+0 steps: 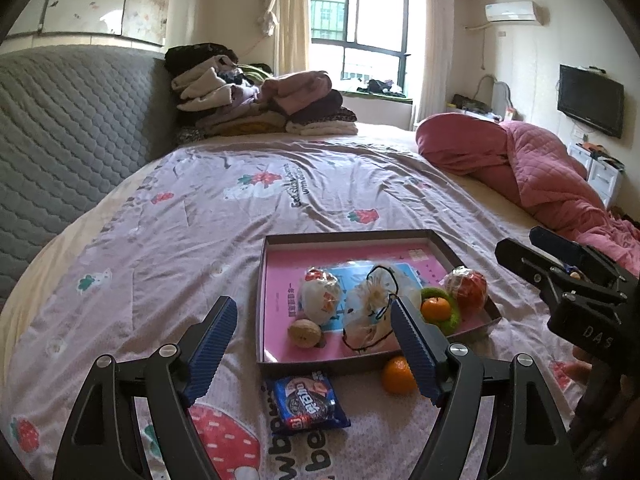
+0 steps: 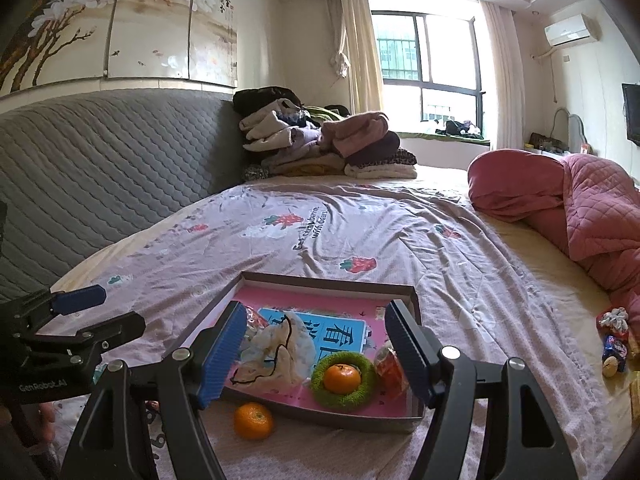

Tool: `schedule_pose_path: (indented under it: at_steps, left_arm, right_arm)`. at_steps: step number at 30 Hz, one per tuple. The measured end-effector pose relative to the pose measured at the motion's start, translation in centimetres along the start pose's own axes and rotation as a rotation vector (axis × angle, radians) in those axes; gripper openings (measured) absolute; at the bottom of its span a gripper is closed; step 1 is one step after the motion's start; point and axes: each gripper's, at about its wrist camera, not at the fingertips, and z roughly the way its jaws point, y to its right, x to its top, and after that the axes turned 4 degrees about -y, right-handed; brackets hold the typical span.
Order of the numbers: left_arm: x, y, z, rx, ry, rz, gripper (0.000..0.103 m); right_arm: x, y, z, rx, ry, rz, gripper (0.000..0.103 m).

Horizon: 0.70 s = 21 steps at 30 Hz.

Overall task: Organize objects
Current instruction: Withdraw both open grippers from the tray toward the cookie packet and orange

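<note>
Ahead of your two claws the tray [image 1: 360, 240] already holds most of the load: a drawstring bag [image 1: 370, 312], two wrapped bundles [image 1: 320, 294], a green ring [image 2: 344, 376] cradling one orange, and a walnut [image 1: 305, 333]. Left out, just short of the tray's near wall, are the snack packet [image 1: 307, 402] between your left claw's [image 1: 314, 346] spread jaws and a loose orange [image 2: 253, 420] near your right claw [image 2: 316, 350], also spread and empty.

"GenRobot_AI" on left claw [image 2: 80, 304]
</note>
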Motion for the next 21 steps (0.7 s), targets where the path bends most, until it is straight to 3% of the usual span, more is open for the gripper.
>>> schedule_pose_path:
  at_steps: [21]
  left_arm:
    - [-3.0, -1.1, 0.5, 0.023, -0.070, -0.007, 0.080]
  right_arm:
    - [-1.8, -1.8, -0.6, 0.028, -0.020, -0.026, 0.071]
